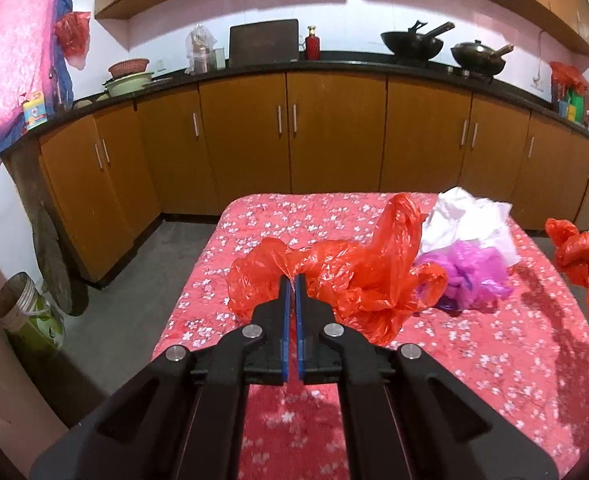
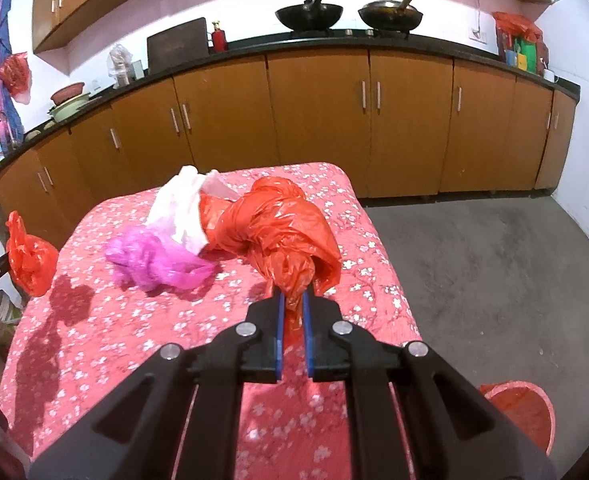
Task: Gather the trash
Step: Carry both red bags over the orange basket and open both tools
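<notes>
Floral-clothed bench [image 2: 94, 320] carries a pink bag [image 2: 154, 262] at ten o'clock from the right hand-held gripper [image 2: 293, 304], nearer it; both hand-held grippers, left [image 1: 293, 286], clamp red bags [image 2: 282, 232].

A: What colour is the worktop [image 1: 494, 360]?
B: Red-pink cloth, scattered with small white blossoms.
A: The bags?
B: The left bag [image 1: 346, 276] is bright orange-red and half see-through. The right bag [image 2: 282, 232] is the same orange-red. Between them lie a magenta bag [image 2: 154, 260] and a white bag [image 2: 182, 208].
A: And the tongs?
B: Left tongs [image 1: 292, 280] and right tongs [image 2: 292, 300] are black with blue pads [image 2: 280, 332].
A: Behind?
B: Orange-brown cabinets [image 1: 334, 136] with silver handles, a black counter [image 1: 354, 66], grey floor [image 2: 494, 264].
</notes>
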Tool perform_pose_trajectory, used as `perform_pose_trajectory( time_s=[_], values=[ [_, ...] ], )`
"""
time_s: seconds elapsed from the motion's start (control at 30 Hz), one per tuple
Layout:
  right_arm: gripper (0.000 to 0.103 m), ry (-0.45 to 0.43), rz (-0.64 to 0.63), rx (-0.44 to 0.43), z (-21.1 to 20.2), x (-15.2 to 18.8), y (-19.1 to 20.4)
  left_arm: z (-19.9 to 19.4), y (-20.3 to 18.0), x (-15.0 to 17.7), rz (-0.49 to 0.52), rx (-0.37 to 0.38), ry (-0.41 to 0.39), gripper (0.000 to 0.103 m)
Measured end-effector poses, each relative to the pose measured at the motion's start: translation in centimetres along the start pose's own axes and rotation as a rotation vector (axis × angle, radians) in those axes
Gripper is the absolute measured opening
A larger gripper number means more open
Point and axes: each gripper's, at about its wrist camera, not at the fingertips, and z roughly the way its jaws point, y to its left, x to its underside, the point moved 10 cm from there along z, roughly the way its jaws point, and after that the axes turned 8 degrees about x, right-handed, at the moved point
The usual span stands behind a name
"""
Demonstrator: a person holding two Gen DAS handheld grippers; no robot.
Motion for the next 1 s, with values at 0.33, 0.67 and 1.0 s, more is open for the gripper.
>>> perform_pose_trajectory(
  time_s=[0.33, 0.67, 1.0],
  values=[
    [0.009, -0.073, -0.006, -0.028, -4.9, -1.2, 0.0, -3.7, -3.8, -1.4, 0.035, 0.08, -0.054, 0.002],
    [0.009, -0.14, 0.006, 0.04, -8.7, -1.4, -4.9, -5.2, -13.0, -1.1, 0.116, 0.221, -0.067, 0.002],
    [0.009, -0.152, 0.061, 0.176, -10.4, 0.7, -14.1, -5.7, -25.0, 1.0, 0.219, 0.393, -0.045, 0.002]
  ],
)
